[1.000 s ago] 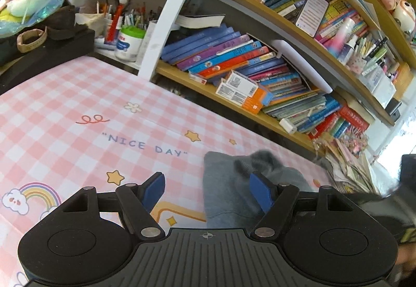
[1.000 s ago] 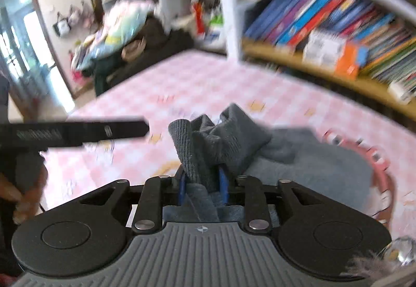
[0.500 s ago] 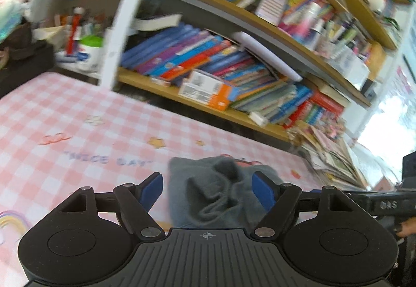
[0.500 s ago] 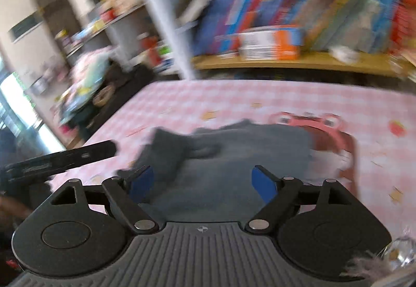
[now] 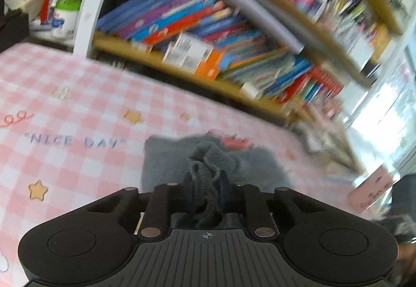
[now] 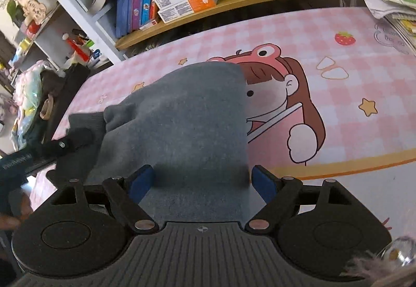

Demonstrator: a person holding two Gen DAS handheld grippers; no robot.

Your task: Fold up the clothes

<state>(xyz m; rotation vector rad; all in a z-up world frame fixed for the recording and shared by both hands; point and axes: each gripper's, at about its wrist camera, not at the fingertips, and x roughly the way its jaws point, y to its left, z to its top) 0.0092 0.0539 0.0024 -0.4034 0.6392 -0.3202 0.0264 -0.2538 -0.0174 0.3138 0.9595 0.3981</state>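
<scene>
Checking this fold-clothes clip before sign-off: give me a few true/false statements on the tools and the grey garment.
1. The left tool is shut on the grey garment's ribbed cuff. True.
2. The right tool grips the garment. False: it is open, with fabric between its fingers.
3. The garment lies on a pink checked tablecloth. True.
4. The garment fully covers the cartoon girl print. False: only part of it.
</scene>
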